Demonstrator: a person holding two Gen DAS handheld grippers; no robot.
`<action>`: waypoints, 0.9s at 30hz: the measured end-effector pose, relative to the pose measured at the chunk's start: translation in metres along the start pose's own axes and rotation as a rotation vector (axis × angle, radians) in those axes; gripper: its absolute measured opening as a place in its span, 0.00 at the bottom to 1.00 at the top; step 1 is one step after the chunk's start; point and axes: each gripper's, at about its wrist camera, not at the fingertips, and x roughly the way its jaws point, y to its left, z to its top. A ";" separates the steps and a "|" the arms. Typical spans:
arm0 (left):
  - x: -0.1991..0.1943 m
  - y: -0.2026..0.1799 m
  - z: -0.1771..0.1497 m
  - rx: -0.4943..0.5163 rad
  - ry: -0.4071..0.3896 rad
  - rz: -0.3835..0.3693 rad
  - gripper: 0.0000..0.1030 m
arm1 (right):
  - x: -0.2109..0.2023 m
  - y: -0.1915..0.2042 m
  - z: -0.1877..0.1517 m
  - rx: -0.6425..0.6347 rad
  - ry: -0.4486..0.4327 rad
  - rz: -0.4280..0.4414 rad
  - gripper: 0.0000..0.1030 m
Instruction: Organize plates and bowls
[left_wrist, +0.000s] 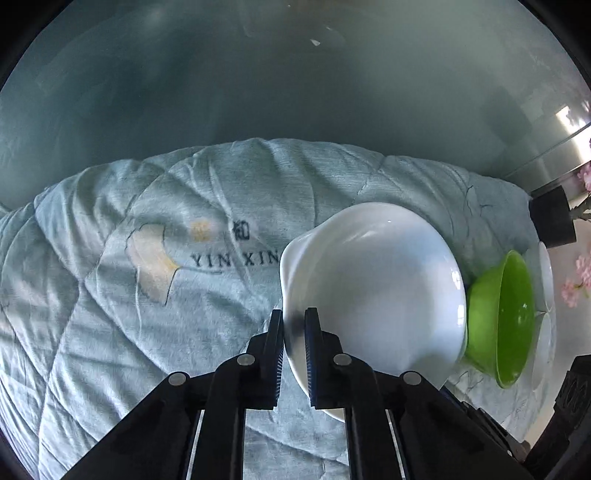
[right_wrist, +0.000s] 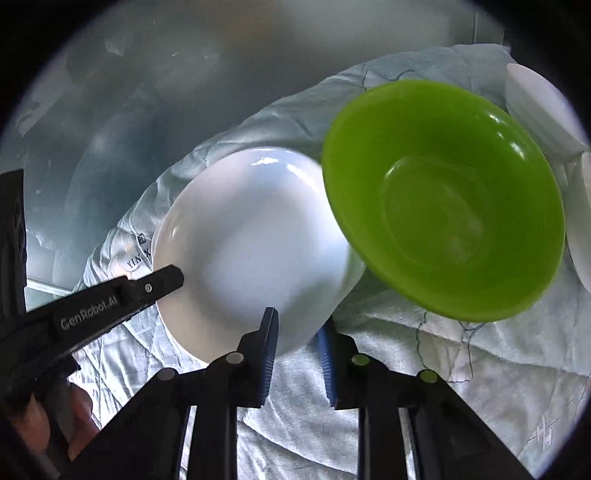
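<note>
Near the middle of the left wrist view, the left gripper (left_wrist: 294, 325) pinches the near-left rim of a glossy white bowl (left_wrist: 373, 288), tipped so its hollow faces the camera, with a green bowl (left_wrist: 498, 317) just right of it on a pale blue quilt (left_wrist: 147, 295) against a frosted glass wall (left_wrist: 258, 92). From the right wrist view, the right gripper (right_wrist: 297, 328) stands spread, nothing between its fingers, near the white bowl's (right_wrist: 251, 251) near rim; the green bowl (right_wrist: 443, 199) overlaps it on the right, opening toward the camera, with white dishes (right_wrist: 543, 110) at the far right.
</note>
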 end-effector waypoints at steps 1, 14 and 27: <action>-0.003 0.000 -0.003 -0.003 -0.002 -0.002 0.05 | 0.000 -0.003 -0.002 0.009 0.004 0.013 0.18; -0.045 0.050 -0.128 -0.212 0.061 -0.007 0.04 | -0.022 -0.007 -0.076 -0.144 0.203 0.119 0.15; -0.066 0.091 -0.144 -0.300 0.032 -0.099 0.09 | -0.036 0.037 -0.031 -0.700 0.211 0.030 0.40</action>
